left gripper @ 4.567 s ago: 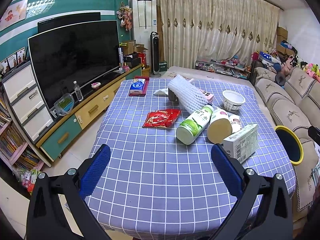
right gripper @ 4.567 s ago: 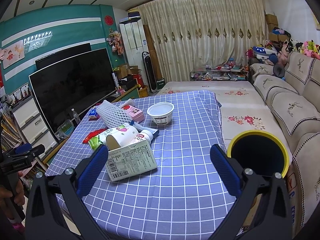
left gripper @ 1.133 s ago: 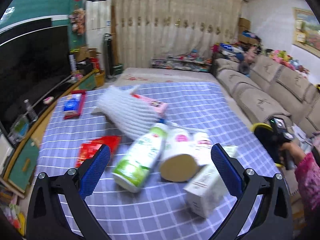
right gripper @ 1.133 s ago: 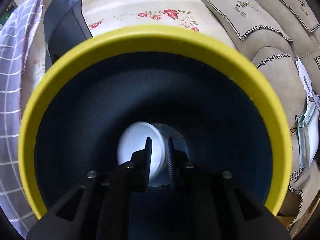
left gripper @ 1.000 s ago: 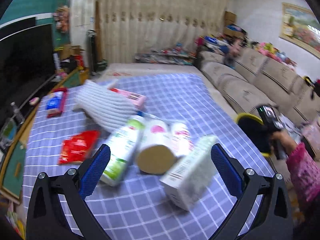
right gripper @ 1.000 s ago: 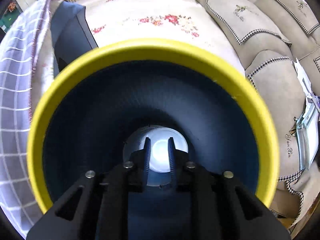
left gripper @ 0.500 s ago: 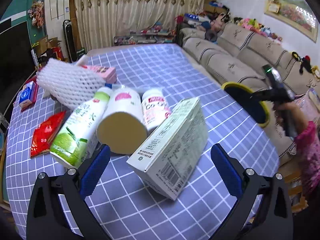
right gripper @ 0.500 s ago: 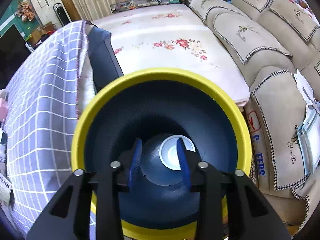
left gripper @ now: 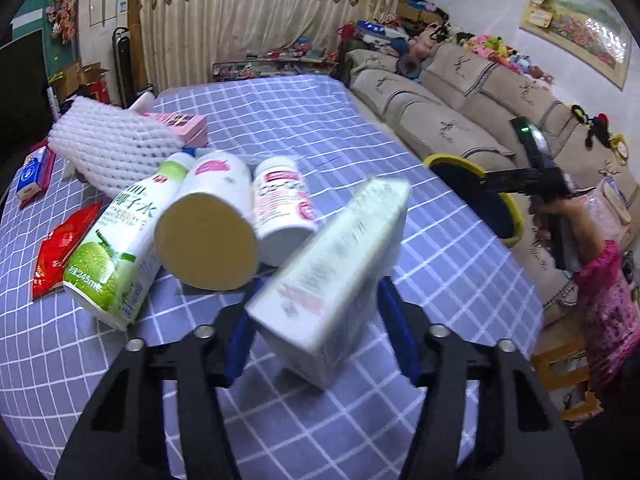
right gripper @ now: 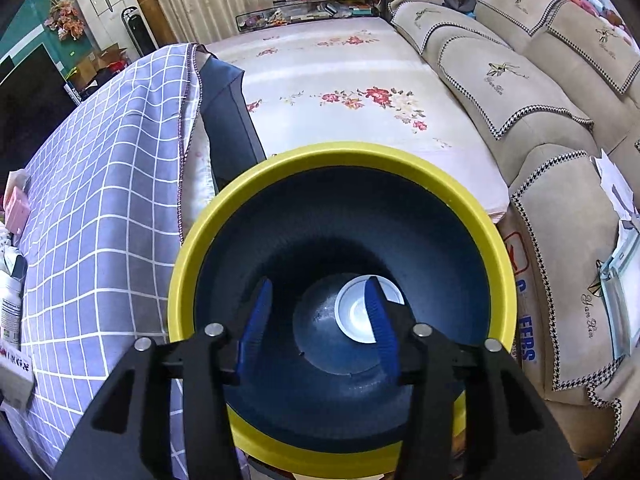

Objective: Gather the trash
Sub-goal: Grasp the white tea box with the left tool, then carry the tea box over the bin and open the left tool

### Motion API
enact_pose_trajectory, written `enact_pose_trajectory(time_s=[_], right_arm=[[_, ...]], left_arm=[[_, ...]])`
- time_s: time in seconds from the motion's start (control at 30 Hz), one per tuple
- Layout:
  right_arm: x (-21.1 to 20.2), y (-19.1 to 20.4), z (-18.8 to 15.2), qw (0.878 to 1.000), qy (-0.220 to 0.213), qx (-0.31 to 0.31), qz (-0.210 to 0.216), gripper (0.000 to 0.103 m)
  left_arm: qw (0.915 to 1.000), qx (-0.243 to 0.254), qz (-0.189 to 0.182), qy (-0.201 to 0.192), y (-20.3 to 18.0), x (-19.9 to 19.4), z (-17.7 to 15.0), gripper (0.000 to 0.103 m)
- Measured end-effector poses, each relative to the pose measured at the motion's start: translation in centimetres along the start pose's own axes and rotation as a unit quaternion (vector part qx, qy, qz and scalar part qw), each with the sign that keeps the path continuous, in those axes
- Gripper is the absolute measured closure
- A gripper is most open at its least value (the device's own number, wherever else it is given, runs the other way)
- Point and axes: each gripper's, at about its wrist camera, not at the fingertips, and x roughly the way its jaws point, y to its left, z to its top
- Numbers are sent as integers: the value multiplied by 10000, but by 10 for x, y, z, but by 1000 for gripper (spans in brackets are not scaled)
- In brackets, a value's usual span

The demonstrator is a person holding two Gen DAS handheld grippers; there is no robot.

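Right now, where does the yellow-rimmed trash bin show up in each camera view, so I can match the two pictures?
Left wrist view: the trash bin sits at mid right, past the table's far edge, beside the sofa, partly hidden by the right gripper.
Right wrist view: the bin fills the lower centre, seen from above, with a white bowl on its bottom.
Shared landmark: the checked tablecloth, next to the bin in both.

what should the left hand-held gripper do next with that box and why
Probably lift the box and carry it right, toward the bin. The left hand-held gripper has its fingers either side of the box, which looks tilted and blurred, so it seems gripped. The bin stands beside the table, and the right hand-held gripper is open above it, its bowl already inside.
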Motion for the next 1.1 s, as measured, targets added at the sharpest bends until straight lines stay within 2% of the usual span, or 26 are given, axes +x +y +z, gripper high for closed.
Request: enact_pose_trajectory(time_s=[0.2,0.3,0.4,0.47,0.57,0.87,1.1], right_arm=[[2,5,0,10000,4,-34,49,57],[2,6,-1,10000,10,-57,58,57],[3,5,-3,10000,9,-41,65,57],[3,3,-3,10000,2,-26,64,57],[1,2,-4,9999,-36,-15,102,57],[-18,-6,-6,9994,-264,49,214,57],[-65,-30,-14,9966,-791,205,124,57]], left_arm=[[9993,345,115,-4,-19,3,-2,53],[9994,338,72,55,-22,10,-2,54],[9993,368,34,52,-27,15,0,60],[9992,398,-1,72,-32,17,2,69],[9989,455,53,58,-38,21,6,71],[9974,704,-145,-21,-61,24,22,73],[9932,1093,-406,-34,-99,49,59,73]])
